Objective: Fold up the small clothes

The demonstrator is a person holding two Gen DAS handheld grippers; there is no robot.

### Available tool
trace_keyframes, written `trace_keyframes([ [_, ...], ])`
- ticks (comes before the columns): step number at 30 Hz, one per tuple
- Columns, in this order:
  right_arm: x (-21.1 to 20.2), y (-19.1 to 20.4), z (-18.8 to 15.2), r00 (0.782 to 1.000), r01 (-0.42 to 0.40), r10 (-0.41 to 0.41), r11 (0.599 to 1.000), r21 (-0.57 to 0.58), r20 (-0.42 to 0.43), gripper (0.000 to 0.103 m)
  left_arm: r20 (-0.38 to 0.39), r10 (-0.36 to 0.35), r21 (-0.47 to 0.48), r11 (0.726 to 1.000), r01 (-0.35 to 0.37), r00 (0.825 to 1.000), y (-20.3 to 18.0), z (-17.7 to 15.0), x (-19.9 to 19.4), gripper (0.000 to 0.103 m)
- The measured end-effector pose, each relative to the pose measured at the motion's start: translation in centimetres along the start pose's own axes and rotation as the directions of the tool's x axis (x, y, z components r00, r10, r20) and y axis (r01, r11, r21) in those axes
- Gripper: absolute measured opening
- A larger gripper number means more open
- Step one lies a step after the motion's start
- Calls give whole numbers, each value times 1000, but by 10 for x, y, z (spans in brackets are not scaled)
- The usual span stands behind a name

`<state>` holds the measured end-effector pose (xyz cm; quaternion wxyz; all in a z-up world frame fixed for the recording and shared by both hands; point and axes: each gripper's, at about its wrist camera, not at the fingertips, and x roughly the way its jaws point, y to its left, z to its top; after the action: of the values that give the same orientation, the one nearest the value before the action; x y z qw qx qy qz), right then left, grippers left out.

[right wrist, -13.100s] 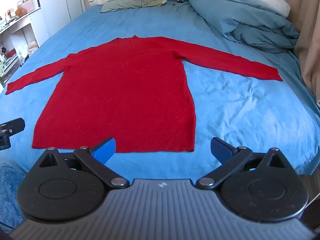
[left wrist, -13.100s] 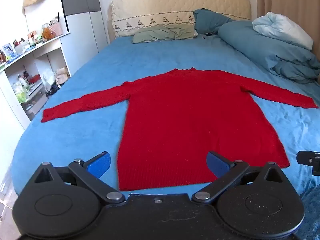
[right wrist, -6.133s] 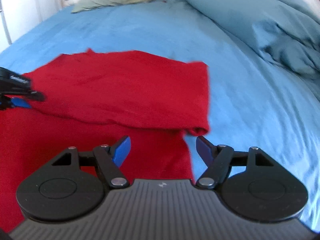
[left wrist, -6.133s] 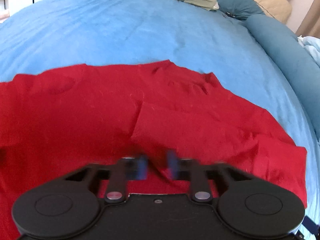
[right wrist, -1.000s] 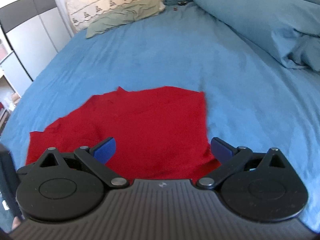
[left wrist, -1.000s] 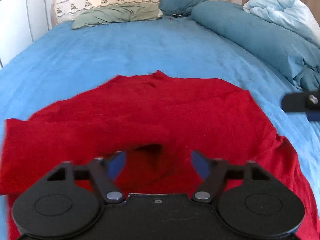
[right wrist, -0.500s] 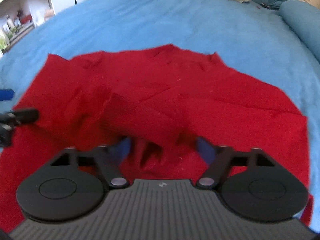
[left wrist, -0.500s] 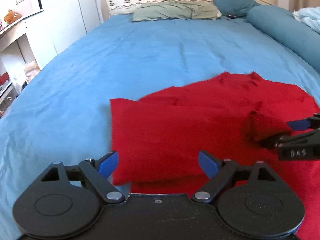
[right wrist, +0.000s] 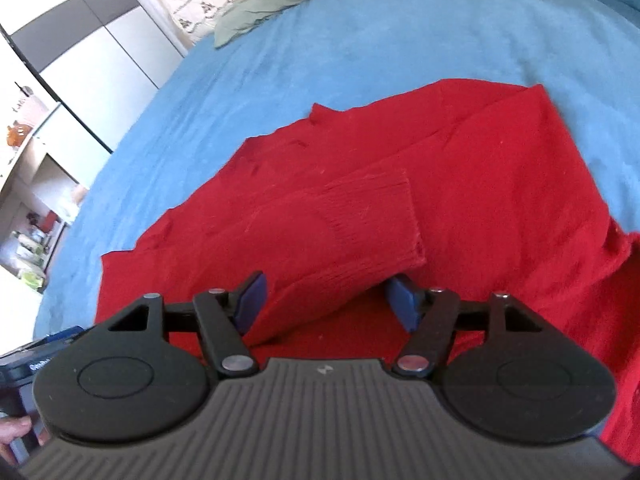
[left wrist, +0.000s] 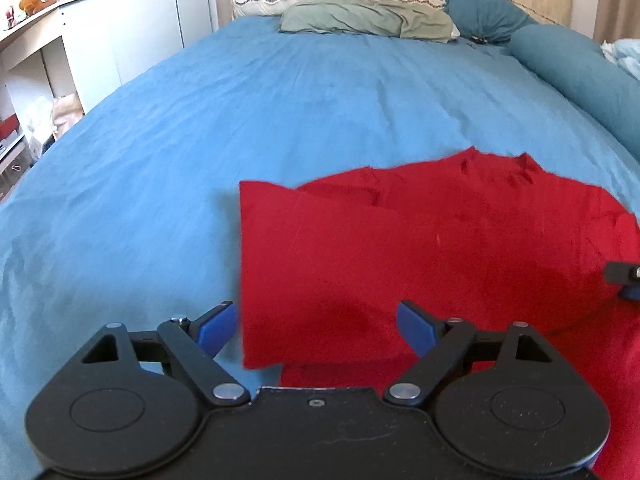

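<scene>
A red knit sweater (left wrist: 420,240) lies on the blue bed with both sleeves folded across its body. My left gripper (left wrist: 316,330) is open and empty over the sweater's folded left edge. In the right wrist view the sweater (right wrist: 500,184) fills the middle, and a ribbed sleeve cuff (right wrist: 372,224) lies on top of it. My right gripper (right wrist: 328,302) is open, with the folded sleeve lying between its blue fingertips (right wrist: 402,304). The right gripper's tip (left wrist: 622,276) shows at the right edge of the left wrist view.
The blue bedsheet (left wrist: 280,112) stretches ahead and to the left. A green pillow (left wrist: 364,20), a teal pillow (left wrist: 484,12) and a teal bolster (left wrist: 580,72) lie at the far end. White wardrobes and shelves (left wrist: 40,72) stand to the left.
My right gripper has opened and let the sleeve cuff down onto the sweater. My left gripper stays open and has drifted a little left along the folded edge.
</scene>
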<state>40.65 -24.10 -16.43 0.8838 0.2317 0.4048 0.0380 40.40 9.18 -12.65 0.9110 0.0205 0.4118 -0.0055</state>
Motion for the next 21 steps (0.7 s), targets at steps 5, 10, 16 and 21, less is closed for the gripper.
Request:
trace_keyframes([
  [5, 6, -2, 7, 996, 91, -92, 994, 58, 16, 53, -19, 24, 44, 999, -23, 1000, 7, -12, -1, 90],
  [10, -6, 4, 33, 988, 139, -141, 990, 35, 61, 21, -28, 51, 70, 996, -49, 998, 10, -19, 2, 90],
  [16, -58, -2, 70, 953, 245, -233, 969, -40, 194, 21, -28, 63, 69, 996, -61, 998, 5, -18, 10, 86],
  [21, -46, -33, 61, 949, 296, -287, 953, -57, 131, 21, -16, 102, 63, 993, -101, 995, 3, -10, 17, 81],
])
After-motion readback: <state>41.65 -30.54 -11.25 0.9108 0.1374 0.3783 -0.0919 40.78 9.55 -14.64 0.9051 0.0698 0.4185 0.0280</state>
